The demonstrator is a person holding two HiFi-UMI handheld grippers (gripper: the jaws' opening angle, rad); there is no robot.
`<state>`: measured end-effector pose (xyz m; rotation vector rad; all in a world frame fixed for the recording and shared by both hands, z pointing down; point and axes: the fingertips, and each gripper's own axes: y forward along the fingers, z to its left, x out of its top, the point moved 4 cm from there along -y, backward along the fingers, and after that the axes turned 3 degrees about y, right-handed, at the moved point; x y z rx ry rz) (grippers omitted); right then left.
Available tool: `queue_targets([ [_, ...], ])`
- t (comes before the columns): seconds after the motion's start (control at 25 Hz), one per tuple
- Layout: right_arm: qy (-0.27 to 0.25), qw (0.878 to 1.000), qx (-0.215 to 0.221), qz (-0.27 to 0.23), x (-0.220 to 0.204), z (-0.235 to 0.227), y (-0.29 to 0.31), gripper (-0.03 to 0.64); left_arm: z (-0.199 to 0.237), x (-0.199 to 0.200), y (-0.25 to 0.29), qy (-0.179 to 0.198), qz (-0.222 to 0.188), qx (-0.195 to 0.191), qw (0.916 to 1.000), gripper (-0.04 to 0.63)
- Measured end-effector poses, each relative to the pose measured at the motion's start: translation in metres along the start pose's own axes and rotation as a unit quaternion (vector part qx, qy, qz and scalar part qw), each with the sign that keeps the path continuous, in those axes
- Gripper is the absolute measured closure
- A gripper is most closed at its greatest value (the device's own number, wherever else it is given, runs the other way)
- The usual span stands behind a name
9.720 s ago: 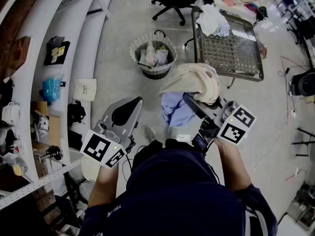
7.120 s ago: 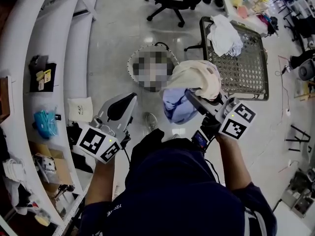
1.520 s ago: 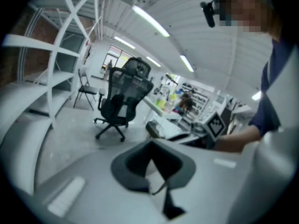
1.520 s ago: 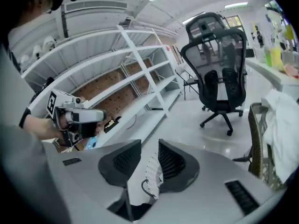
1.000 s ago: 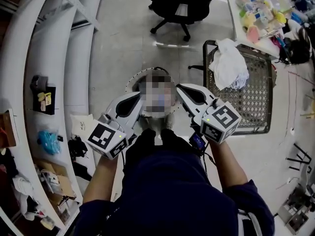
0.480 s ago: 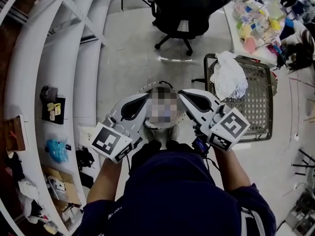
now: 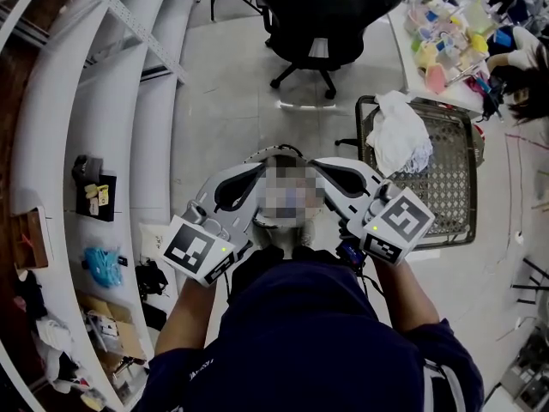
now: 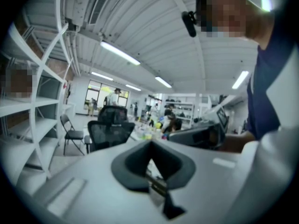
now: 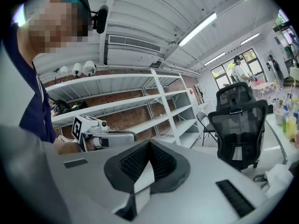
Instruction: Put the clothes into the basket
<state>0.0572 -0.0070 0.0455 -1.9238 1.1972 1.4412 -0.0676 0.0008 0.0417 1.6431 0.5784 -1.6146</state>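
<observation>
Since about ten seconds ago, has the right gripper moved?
Yes. The right gripper has come in toward the basket: earlier it hung off its lower right carrying clothes, now it sits shut and empty by its right rim.

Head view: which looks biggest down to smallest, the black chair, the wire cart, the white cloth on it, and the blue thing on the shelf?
1. The black chair and the wire cart look about alike, so I won't rank those two.
2. The white cloth.
3. The blue thing, smallest.
</observation>
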Motion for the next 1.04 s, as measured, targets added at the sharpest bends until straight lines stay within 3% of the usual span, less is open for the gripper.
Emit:
queue_targets([
  [1.04, 0.012, 1.0, -0.008, 0.022, -0.011, -0.006, 0.017, 0.611, 0.013, -0.011, -0.002, -0.016, 0.004, -0.002, 0.9999, 0.591],
])
